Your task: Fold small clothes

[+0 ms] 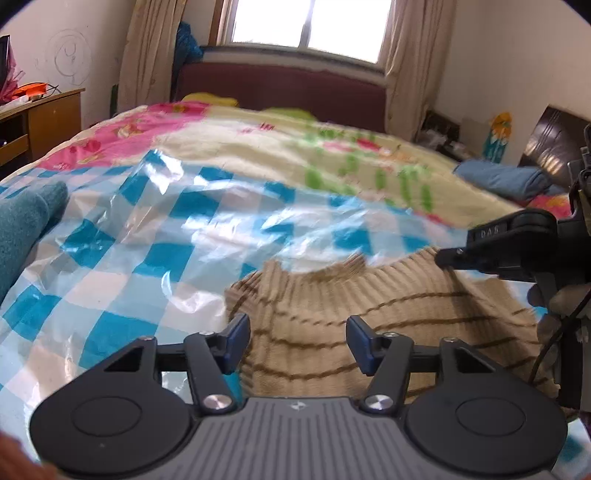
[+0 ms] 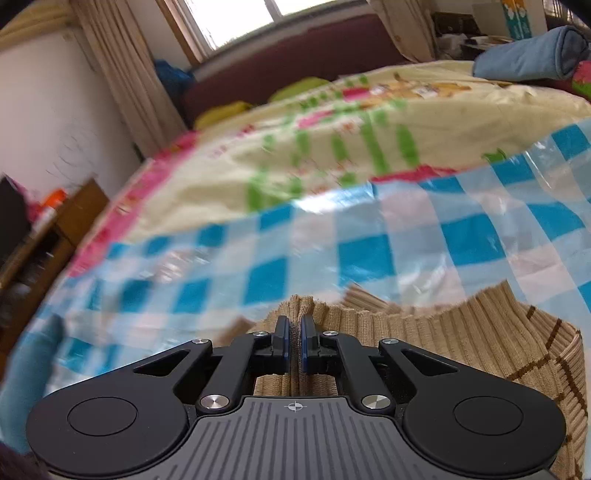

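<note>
Right claw pinching a sweater

The right claw grips a fold of the tan ribbed sweater over the blue checkered plastic sheet.

one tan striped sweater, one checked plastic sheet, two grippers, one window.

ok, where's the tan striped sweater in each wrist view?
Left wrist: tan striped sweater lower centre-right, under the open left gripper.
Right wrist: bottom centre to right edge, a fold pinched in the right gripper.
Shared landmark: blue checked plastic sheet.
</note>
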